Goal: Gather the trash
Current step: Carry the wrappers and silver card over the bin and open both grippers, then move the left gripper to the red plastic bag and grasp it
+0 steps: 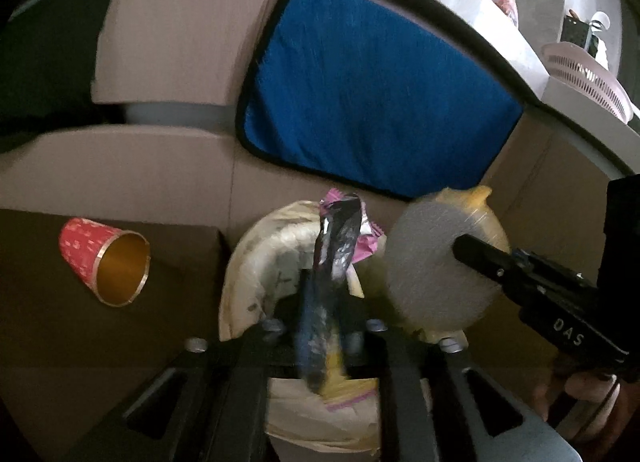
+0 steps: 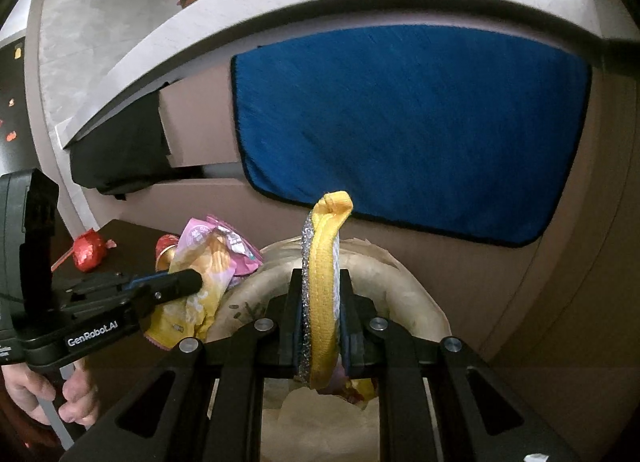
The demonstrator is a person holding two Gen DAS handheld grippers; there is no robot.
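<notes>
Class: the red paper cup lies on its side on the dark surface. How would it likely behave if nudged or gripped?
The red paper cup would probably roll in a curve, being tapered. It looks thin-walled, so likely light and easily crushed.

Black left gripper (image 2: 188, 282) being marked "GenRobot.AI", black right gripper (image 1: 476, 252) being lettered "DAS", silver screws being shown on linkages.

Materials in view: paper, foil, sponge and cloth

Matt paper bag (image 2: 416, 286); glossy crinkled foil wrapper (image 1: 340, 238); yellow sponge (image 2: 324, 294) with rough glittery side; fuzzy blue cloth (image 1: 372, 93); shiny gold-lined paper cup (image 1: 106, 258).
</notes>
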